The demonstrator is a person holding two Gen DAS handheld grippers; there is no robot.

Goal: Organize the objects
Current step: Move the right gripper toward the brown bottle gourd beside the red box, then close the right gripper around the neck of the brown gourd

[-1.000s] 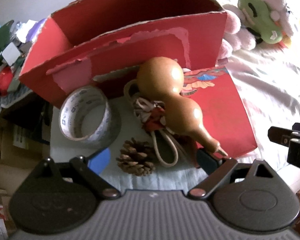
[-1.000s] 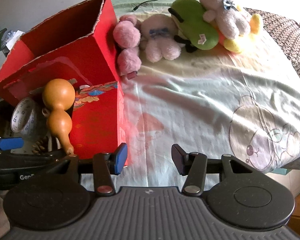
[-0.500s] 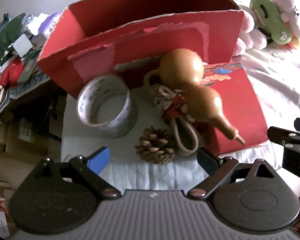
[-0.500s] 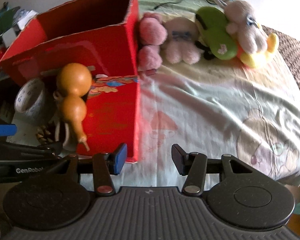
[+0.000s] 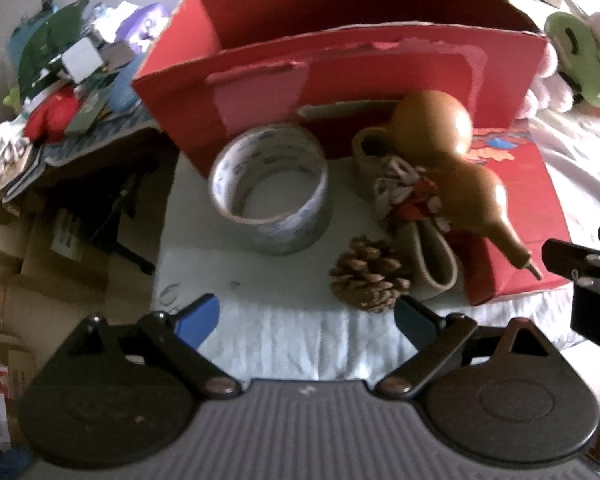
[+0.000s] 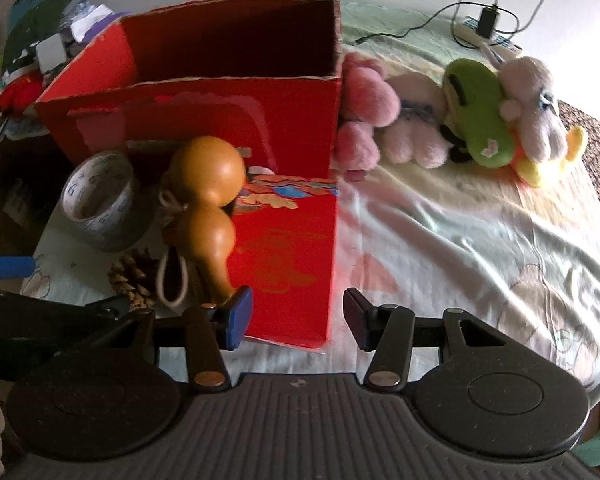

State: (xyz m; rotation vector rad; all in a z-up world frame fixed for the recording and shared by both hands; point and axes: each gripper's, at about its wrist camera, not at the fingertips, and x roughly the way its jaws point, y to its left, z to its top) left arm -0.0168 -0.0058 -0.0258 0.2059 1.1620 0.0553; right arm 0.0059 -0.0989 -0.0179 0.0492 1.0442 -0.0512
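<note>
A red cardboard box (image 5: 364,40) (image 6: 228,80) stands open on the bed, its front flap (image 5: 512,208) (image 6: 288,248) folded down. A tan gourd (image 5: 452,160) (image 6: 208,192) with a cord lies on the flap's left edge. A tape roll (image 5: 268,184) (image 6: 100,200) and a pine cone (image 5: 370,276) (image 6: 134,276) lie in front of the box. My left gripper (image 5: 306,316) is open and empty, just short of the pine cone. My right gripper (image 6: 298,318) is open and empty over the flap's near edge.
Several plush toys (image 6: 476,120) (image 5: 580,64) lie to the right of the box on the pale sheet (image 6: 460,240). A power strip with cables (image 6: 484,32) lies at the far edge. A cluttered side table (image 5: 60,92) and cardboard boxes (image 5: 28,248) stand left of the bed.
Both grippers have shifted left and pulled back a little, so the box and objects sit further right in view. Both stay open. The objects have not moved.
</note>
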